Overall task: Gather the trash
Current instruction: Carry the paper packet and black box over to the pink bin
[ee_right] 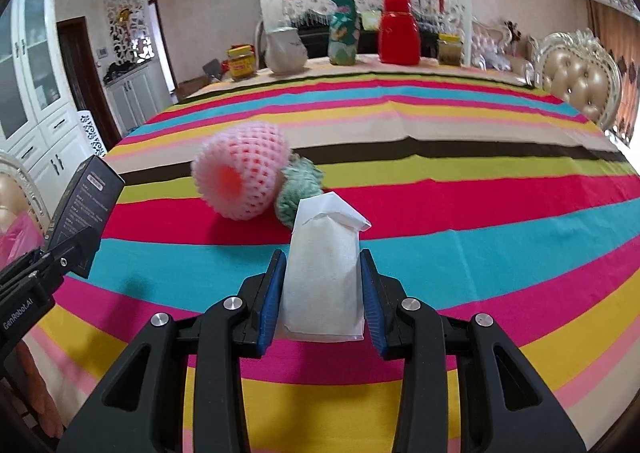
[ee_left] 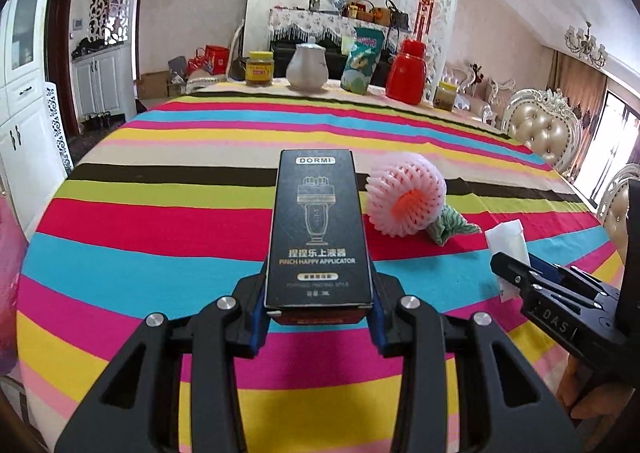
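Fingers of the left gripper [ee_left: 319,309] pinch a black carton [ee_left: 318,229], lifted above the striped tablecloth [ee_left: 160,221]. Just right lie a pink foam net [ee_left: 406,195] and green crumpled paper [ee_left: 450,227]. Jars, a white jug [ee_left: 307,67] and red flask [ee_left: 407,71] stand far off.

Right view: the right gripper [ee_right: 322,293] clamps a white paper packet [ee_right: 322,273]; the foam net [ee_right: 240,177] sits beyond, left.

A: What do the grabbers look like?
B: The left gripper [ee_left: 320,305] and right gripper [ee_right: 322,293] are black, with blue pads [ee_right: 270,293] and shiny round screws [ee_right: 231,303] behind the pads.
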`<state>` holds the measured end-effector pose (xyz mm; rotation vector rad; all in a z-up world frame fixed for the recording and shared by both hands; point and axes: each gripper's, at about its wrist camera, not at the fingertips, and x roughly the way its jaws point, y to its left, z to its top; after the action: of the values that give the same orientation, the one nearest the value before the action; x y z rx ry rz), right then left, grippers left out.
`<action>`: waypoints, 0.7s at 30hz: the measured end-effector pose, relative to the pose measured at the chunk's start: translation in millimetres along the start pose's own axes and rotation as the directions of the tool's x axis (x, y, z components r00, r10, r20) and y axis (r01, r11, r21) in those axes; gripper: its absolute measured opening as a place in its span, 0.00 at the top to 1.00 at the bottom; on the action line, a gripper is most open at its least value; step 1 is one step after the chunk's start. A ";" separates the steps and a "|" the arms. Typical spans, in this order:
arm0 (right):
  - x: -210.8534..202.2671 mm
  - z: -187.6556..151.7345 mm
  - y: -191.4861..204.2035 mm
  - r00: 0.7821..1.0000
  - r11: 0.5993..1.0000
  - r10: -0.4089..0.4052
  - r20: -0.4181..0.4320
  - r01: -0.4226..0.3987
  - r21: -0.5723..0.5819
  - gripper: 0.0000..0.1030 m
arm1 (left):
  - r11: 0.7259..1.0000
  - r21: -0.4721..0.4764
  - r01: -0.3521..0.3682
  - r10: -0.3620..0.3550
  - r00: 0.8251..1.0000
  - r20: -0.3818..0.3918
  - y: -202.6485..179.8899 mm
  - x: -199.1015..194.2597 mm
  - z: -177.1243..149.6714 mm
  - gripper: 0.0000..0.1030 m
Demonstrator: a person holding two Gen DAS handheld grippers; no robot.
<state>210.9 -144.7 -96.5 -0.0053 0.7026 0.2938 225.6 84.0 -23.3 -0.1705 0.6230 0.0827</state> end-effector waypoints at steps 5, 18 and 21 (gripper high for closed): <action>-6.0 -2.6 14.0 0.999 0.999 0.037 0.019 -0.036 -0.031 0.65 | 1.000 -0.024 -0.008 0.009 0.999 0.040 15.0 -21.7 -2.4 0.63; -30.7 -7.1 77.4 0.986 0.974 0.149 0.073 -0.134 -0.180 0.65 | 0.995 -0.027 -0.092 0.095 0.990 0.107 53.5 -63.5 -12.6 0.63; -36.7 -7.1 90.2 0.981 0.967 0.175 0.079 -0.156 -0.204 0.65 | 0.993 -0.027 -0.119 0.121 0.986 0.118 66.2 -73.9 -14.8 0.63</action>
<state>155.6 -68.7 -70.1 -0.1205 0.5763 0.5205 148.8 144.4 -0.7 -0.1457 0.5125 0.2138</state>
